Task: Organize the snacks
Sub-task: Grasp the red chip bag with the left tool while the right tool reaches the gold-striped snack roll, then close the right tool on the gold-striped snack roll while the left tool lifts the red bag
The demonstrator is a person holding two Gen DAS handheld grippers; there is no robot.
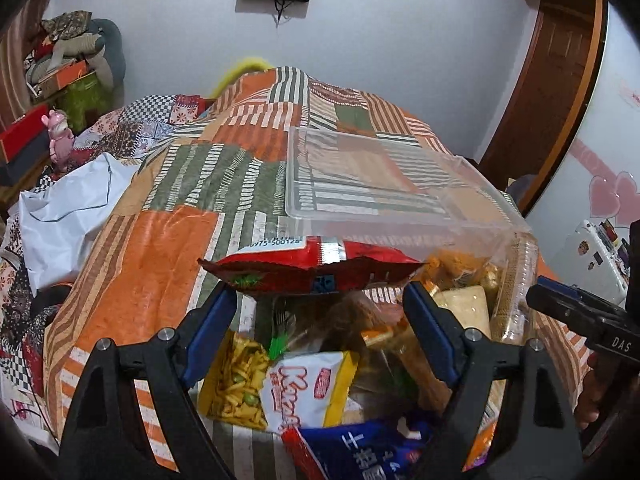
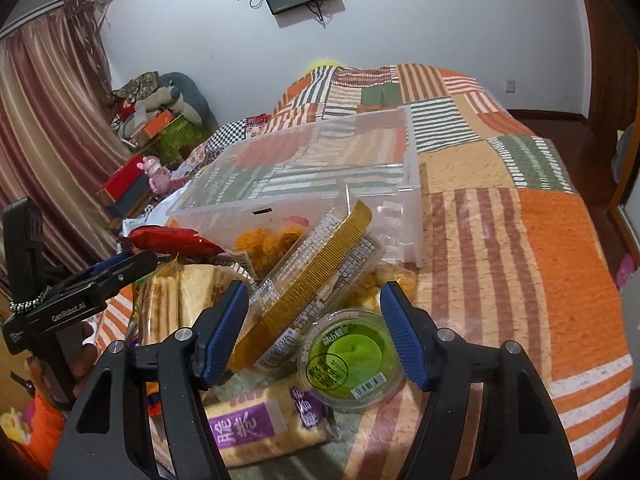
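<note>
The left gripper (image 1: 316, 284) has its blue pads at the two ends of a red bag (image 1: 312, 268), jaws wide; the bag spans the whole gap and seems carried there, above the snack pile at the near edge of the bed (image 2: 540, 248), though whether the pads truly press its crimped ends I cannot tell for sure. The bag's long axis runs left to right across the jaws, flat and roughly level, its sealed edge and barcode toward the far side, facing the clear bin (image 1: 400, 184). Held only by soft ends, it could buckle and slip out on the way to the bin, or catch on the bin's near wall, which sits just beyond it. Below lie a yellow bag (image 1: 240, 384), a white-and-yellow pack (image 1: 308, 392) and a blue bag (image 1: 360, 452), loosely overlapped, so a dropped bag would slide off them. The right gripper (image 2: 314, 320) is about half open and holds nothing; between its pads sit a gold-edged clear tray (image 2: 312, 276), tilted with its long axis running from near-left up to far-right, and a green jelly cup (image 2: 352, 360) lying with its lid up toward the camera, near the right pad. Closing here could pinch both at once, or crack the thin tray; the leaning tray could also topple onto the cup.
</note>
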